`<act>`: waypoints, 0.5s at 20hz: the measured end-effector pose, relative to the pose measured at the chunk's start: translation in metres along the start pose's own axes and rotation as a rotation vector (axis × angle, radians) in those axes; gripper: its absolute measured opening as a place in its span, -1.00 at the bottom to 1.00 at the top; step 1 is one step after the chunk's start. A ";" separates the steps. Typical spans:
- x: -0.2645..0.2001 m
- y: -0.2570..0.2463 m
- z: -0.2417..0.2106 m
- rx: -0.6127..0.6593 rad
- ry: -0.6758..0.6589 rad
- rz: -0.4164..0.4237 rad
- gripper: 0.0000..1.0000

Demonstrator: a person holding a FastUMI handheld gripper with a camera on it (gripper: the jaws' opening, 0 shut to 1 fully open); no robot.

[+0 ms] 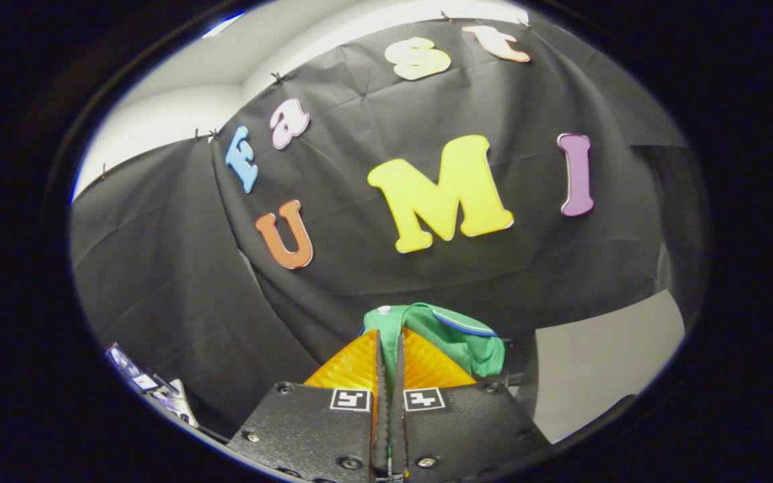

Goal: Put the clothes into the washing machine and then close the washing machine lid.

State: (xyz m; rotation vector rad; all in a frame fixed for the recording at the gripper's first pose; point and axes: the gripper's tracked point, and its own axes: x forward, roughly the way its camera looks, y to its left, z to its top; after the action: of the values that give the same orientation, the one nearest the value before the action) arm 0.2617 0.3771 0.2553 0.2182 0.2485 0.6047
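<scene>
- We can read no word, brand or number.
- The gripper [390,335] carries two small square black-and-white coded marker tags [350,400], one on each finger mount just behind the fingers; they hold patterns, not letters.
- Left of the gripper, small printed cards [145,382] are too blurred to read.

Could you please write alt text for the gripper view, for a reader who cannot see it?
The gripper is shut on a green garment, which bunches over and beyond the fingertips, lifted in front of the booth's black cloth wall. A pale surface lies beyond the fingers to the right.
</scene>
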 end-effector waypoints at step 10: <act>0.109 -0.020 -0.099 0.031 0.181 -0.013 -0.90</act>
State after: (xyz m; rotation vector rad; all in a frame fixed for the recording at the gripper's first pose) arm 0.3304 0.4377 0.1382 0.1920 0.4339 0.6086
